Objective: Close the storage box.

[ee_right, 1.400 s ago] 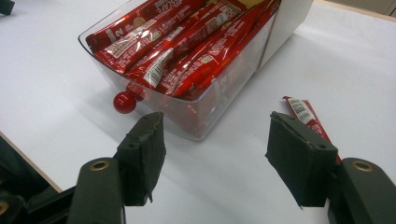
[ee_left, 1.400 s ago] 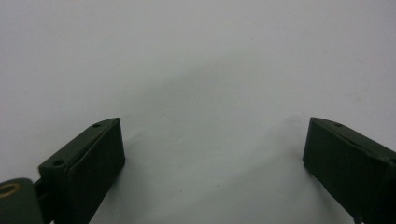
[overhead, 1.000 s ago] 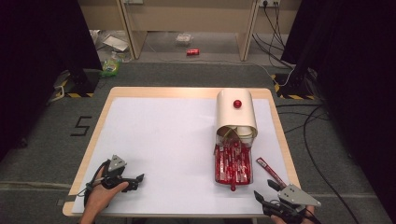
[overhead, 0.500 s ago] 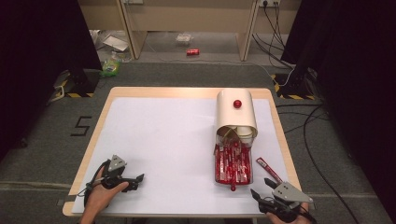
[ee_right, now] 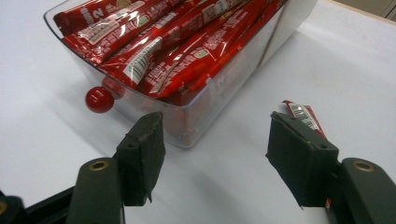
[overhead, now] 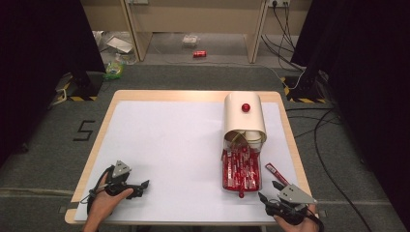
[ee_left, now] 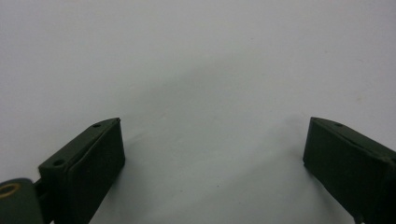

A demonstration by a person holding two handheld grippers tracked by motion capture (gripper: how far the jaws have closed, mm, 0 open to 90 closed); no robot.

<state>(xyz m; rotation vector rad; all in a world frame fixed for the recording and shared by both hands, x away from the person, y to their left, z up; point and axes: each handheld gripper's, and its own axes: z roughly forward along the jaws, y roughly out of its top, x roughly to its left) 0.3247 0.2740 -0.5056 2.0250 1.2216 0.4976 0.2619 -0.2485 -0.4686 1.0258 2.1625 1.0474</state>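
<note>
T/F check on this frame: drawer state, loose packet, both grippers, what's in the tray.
1. The clear plastic drawer with a red ball knob is pulled out of the cream round-topped box. True.
2. The drawer holds blue sachets. False: it is full of red stick packets.
3. One loose red stick packet lies on the white table top to the right of the drawer. True.
4. The right gripper is shut on the loose packet. False: its jaws stand open with nothing between them.
5. The left gripper has its jaws open over bare table. True.
</note>
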